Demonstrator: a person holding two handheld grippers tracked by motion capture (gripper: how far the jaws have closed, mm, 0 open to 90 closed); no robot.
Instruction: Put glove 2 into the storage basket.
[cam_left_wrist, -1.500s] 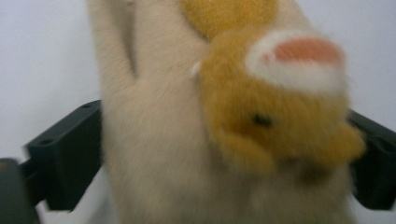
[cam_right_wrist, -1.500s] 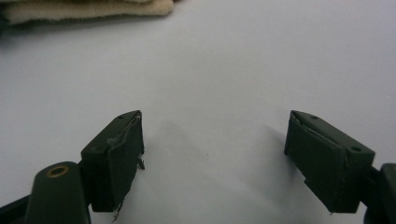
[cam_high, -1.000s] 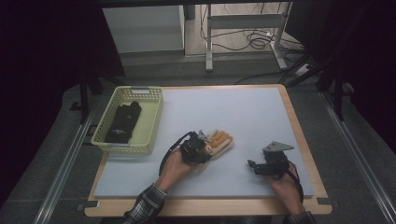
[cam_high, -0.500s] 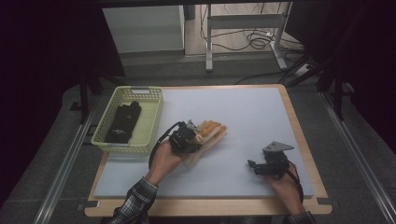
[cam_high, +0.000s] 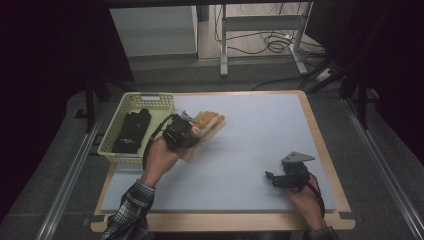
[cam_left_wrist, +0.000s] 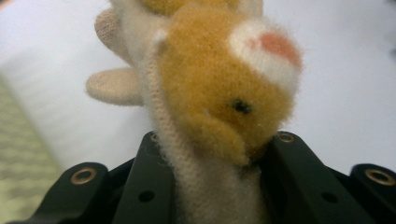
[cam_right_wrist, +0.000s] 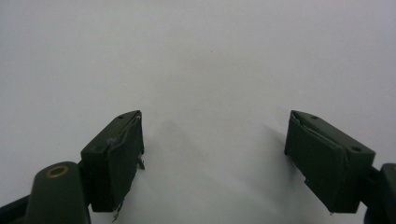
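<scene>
On the left of the table sits one pale yellow plastic basket (cam_high: 120, 150) with a grid of little holes in its walls. One black glove (cam_high: 132, 131) lies inside it.

Just to the right of the basket, the left gripper (cam_high: 192, 131) pinches a fuzzy glove (cam_high: 207, 125). In the left gripper view its two black jaws are pressed against the soft cream knit of the glove (cam_left_wrist: 210, 140), one on each side. The glove has orange, furry tips that look like little animal faces, with a white and pink patch and a tiny black dot. Plain cream fingers stick out behind. The glove is near the top left of the pale blue mat (cam_high: 260, 135), close to the basket rim.

Far to the right, near the front edge, the right gripper (cam_high: 272, 177) rests low over the mat. In the right gripper view its two dark jaws are spread wide apart with only bare mat (cam_right_wrist: 210, 70) between them. It holds nothing.
</scene>
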